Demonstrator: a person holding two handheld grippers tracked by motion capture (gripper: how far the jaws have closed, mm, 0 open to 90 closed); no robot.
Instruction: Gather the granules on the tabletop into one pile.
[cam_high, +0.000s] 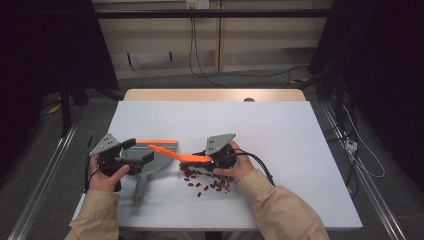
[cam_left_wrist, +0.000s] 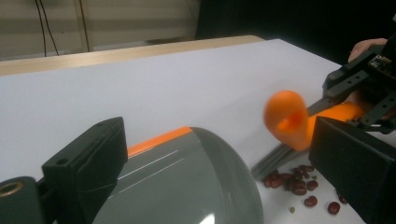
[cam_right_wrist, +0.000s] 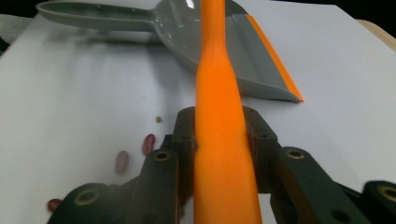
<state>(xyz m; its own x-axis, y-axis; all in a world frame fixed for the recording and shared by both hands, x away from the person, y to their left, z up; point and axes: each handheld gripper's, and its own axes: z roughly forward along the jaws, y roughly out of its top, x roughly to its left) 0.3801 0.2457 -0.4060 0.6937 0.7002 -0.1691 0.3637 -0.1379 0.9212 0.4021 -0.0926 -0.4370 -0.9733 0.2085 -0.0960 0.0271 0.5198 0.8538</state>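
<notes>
A grey dustpan (cam_high: 161, 163) (cam_left_wrist: 187, 186) (cam_right_wrist: 261, 70) with an orange lip lies flat on the white table (cam_high: 260, 125). My left gripper (cam_high: 139, 151) (cam_left_wrist: 219, 128) has a jaw on each side of its hood. One jaw lies against the hood and a gap shows beside the other, so the grip is unclear. My right gripper (cam_high: 202, 157) (cam_right_wrist: 219, 121) is shut on an orange tool handle (cam_high: 175, 154) (cam_left_wrist: 285, 119) (cam_right_wrist: 219, 70). The handle's rounded end, with a hole in it, hangs over the dustpan. Several red beans (cam_high: 207, 184) (cam_left_wrist: 299, 184) (cam_right_wrist: 135, 151) lie scattered below the right gripper.
The dustpan's long grey handle (cam_high: 140, 192) points toward the front table edge beside the person's left hand. Bare white tabletop stretches to the back and right. Beyond the far wooden edge (cam_high: 215, 95), cables run across the floor.
</notes>
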